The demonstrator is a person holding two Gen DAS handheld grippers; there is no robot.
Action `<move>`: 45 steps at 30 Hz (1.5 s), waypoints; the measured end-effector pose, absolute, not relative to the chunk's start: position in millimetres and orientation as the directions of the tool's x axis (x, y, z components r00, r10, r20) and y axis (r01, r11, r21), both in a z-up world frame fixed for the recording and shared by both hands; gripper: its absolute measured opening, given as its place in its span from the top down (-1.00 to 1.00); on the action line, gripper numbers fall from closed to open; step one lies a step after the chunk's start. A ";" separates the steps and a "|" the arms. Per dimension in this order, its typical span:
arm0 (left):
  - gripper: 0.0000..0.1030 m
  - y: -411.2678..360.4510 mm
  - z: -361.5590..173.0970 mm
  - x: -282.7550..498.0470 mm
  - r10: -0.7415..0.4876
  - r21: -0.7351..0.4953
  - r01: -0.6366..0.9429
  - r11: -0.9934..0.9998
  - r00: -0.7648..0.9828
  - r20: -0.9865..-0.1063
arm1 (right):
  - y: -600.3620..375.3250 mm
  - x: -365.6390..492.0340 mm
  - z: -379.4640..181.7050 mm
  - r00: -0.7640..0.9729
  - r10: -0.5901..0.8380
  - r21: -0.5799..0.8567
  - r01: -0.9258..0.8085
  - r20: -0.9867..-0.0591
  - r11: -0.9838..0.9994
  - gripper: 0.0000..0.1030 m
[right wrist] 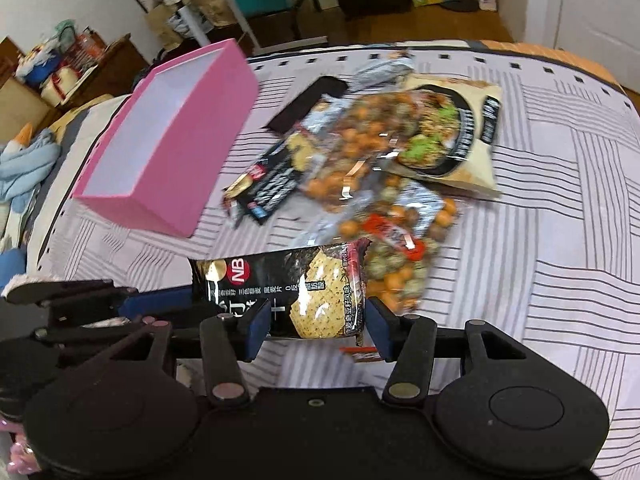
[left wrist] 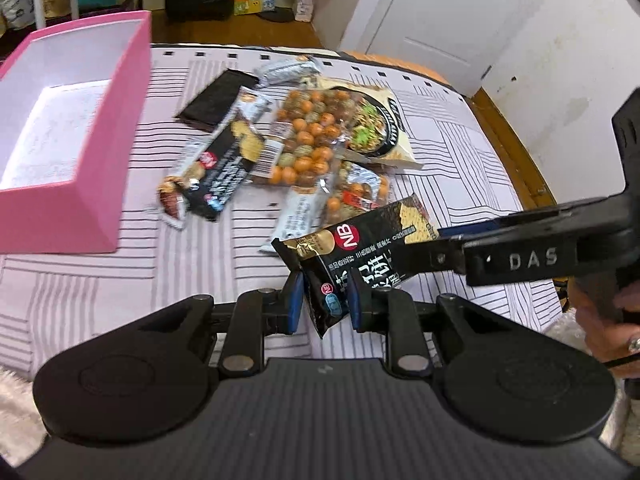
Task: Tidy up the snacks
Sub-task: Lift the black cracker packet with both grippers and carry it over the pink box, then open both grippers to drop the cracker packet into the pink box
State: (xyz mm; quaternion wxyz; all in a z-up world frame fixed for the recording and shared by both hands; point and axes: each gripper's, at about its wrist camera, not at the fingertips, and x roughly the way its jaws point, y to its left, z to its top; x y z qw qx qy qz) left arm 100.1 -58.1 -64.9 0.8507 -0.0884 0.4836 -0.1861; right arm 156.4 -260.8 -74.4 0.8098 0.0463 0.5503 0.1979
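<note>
1. The left gripper (left wrist: 322, 300) has its fingers (left wrist: 294, 300) pinched tight on one end of a black cracker packet (left wrist: 356, 256), held clear above the bed (left wrist: 460, 152).
2. The right gripper (right wrist: 316, 326) brackets the packet's other end; its fingers (right wrist: 258, 326) stand about half open, and whether the pads actually press cannot be told.
3. The packet looks light, crinkly and slippery, its crackers likely brittle; the sealed ends seem the safest hold.
4. Both hands angle steeply downward, side by side.
5. Beyond, a heap of snack bags (left wrist: 316, 136) lies beside an open pink box (left wrist: 72, 120), which looks empty.
</note>
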 end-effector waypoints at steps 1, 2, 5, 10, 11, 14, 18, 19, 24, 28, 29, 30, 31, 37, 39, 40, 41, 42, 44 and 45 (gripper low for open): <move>0.60 -53.1 -62.6 97.6 -0.401 -0.332 0.227 0.916 0.465 -0.789 | -254.7 153.9 -70.7 0.317 0.376 0.291 -0.284 -0.871 0.914 -0.14; 0.60 -47.3 -59.8 95.0 -0.398 -0.332 0.220 0.917 0.467 -0.790 | -249.2 150.8 -66.9 0.319 0.383 0.292 -0.298 -0.867 0.909 -0.14; 0.60 -29.4 -52.7 86.7 -0.388 -0.337 0.192 0.922 0.464 -0.796 | -231.5 143.1 -53.5 0.337 0.392 0.278 -0.340 -0.856 0.898 -0.14; 0.60 -1.0 -37.2 73.9 -0.382 -0.334 0.187 0.924 0.490 -0.784 | -203.7 136.1 -31.6 0.350 0.412 0.262 -0.403 -0.841 0.877 -0.14; 0.59 4.4 -33.2 71.9 -0.377 -0.327 0.188 0.926 0.497 -0.782 | -199.4 136.1 -26.1 0.351 0.426 0.268 -0.417 -0.834 0.869 -0.14; 0.58 20.5 -20.8 67.7 -0.349 -0.298 0.183 0.937 0.531 -0.772 | -185.8 139.5 -10.8 0.345 0.470 0.293 -0.455 -0.813 0.841 -0.14; 0.58 42.6 -8.2 68.4 -0.314 -0.269 0.165 0.949 0.581 -0.751 | -164.7 150.7 1.1 0.342 0.505 0.303 -0.499 -0.792 0.812 -0.14; 0.58 48.5 -6.2 70.0 -0.311 -0.270 0.159 0.950 0.589 -0.746 | -159.3 155.9 2.5 0.340 0.517 0.309 -0.509 -0.785 0.804 -0.11; 0.58 81.5 -2.0 86.1 -0.263 -0.264 0.096 0.960 0.632 -0.729 | -137.9 193.7 -4.1 0.314 0.569 0.374 -0.504 -0.760 0.778 0.15; 0.58 102.3 -7.4 111.6 -0.232 -0.261 0.052 0.964 0.647 -0.727 | -112.4 224.6 -12.8 0.319 0.585 0.376 -0.523 -0.746 0.765 0.16; 0.58 106.2 -9.3 119.9 -0.216 -0.252 0.040 0.967 0.654 -0.725 | -105.1 232.8 -16.2 0.319 0.586 0.372 -0.530 -0.745 0.762 0.16; 0.58 111.1 -11.3 130.6 -0.194 -0.239 0.022 0.971 0.658 -0.727 | -99.0 239.6 -18.5 0.325 0.582 0.363 -0.534 -0.746 0.764 0.16; 0.57 113.2 -14.2 138.9 -0.181 -0.231 0.012 0.973 0.662 -0.727 | -92.5 248.4 -21.8 0.331 0.578 0.352 -0.541 -0.746 0.764 0.16; 0.57 136.9 -32.3 196.8 -0.086 -0.169 -0.057 0.984 0.681 -0.727 | -52.9 298.4 -44.4 0.347 0.573 0.317 -0.572 -0.742 0.757 0.16; 0.57 145.4 -43.7 217.1 -0.066 -0.166 -0.085 0.983 0.676 -0.734 | -41.1 313.2 -52.5 0.350 0.561 0.299 -0.577 -0.750 0.760 0.16; 0.57 148.0 -49.3 224.4 -0.063 -0.167 -0.092 0.982 0.671 -0.739 | -35.0 319.8 -55.9 0.350 0.553 0.288 -0.581 -0.756 0.761 0.16; 0.57 152.2 -54.3 232.1 -0.062 -0.173 -0.103 0.980 0.664 -0.745 | -29.3 325.2 -59.3 0.351 0.543 0.274 -0.586 -0.763 0.763 0.16; 0.57 155.7 -58.7 240.2 -0.060 -0.178 -0.113 0.978 0.661 -0.748 | -25.1 328.8 -62.7 0.352 0.537 0.265 -0.589 -0.767 0.764 0.16; 0.57 161.6 -65.0 253.6 -0.054 -0.181 -0.124 0.976 0.661 -0.748 | -18.7 338.4 -70.1 0.346 0.522 0.254 -0.587 -0.779 0.768 0.16; 0.57 164.2 -68.5 260.9 -0.053 -0.180 -0.127 0.975 0.657 -0.752 | -16.0 342.7 -74.3 0.343 0.518 0.254 -0.583 -0.784 0.771 0.16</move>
